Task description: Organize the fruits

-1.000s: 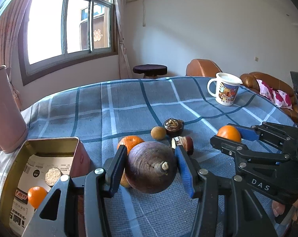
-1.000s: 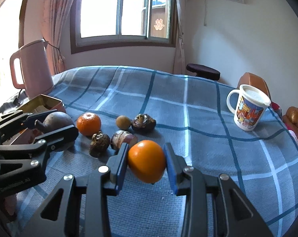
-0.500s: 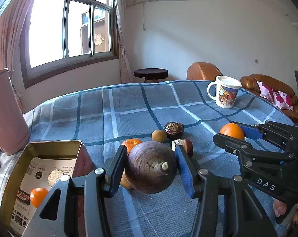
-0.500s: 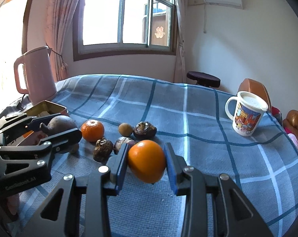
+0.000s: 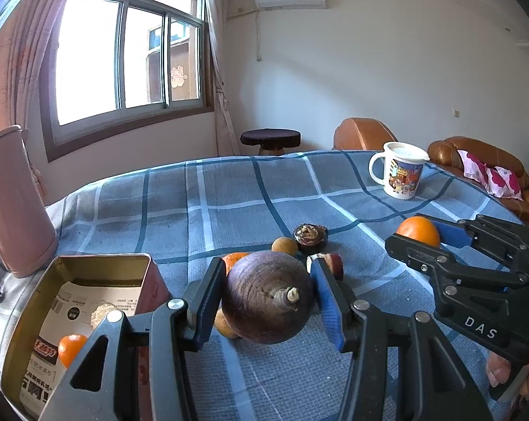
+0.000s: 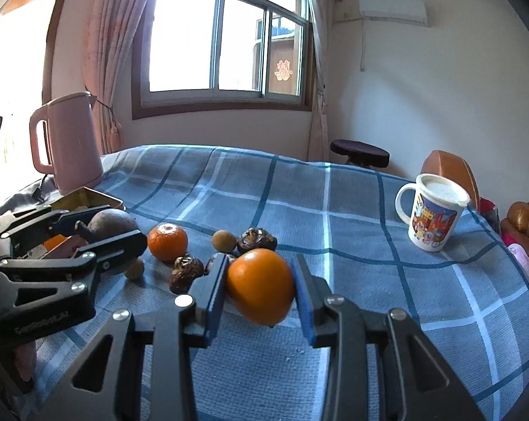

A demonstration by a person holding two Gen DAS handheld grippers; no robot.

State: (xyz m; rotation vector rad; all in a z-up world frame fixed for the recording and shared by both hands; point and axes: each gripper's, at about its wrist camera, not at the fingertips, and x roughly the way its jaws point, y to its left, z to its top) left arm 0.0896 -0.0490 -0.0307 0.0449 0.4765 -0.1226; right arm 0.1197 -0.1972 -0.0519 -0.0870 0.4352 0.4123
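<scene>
A big purple fruit [image 5: 268, 298] sits low in the middle, squeezed by the left gripper [image 5: 266, 301]. The right gripper [image 6: 261, 289] squeezes an orange [image 6: 259, 286]. A gold tin [image 5: 99, 263] waits lower left.

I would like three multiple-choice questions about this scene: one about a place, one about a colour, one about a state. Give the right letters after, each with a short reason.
1. Where does the small orange lie?
A. in the open tin
B. in the mug
C. on the stool

2. What colour is the kettle?
A. green
B. pink
C. black

3. What is the state of the right claw?
A. wide open, with nothing in it
B. shut on a spoon
C. shut on the orange fruit

Answers:
1 A: it rests on the printed paper inside the tin.
2 B: its body is pale pink.
3 C: both blue pads press the orange fruit.
</scene>
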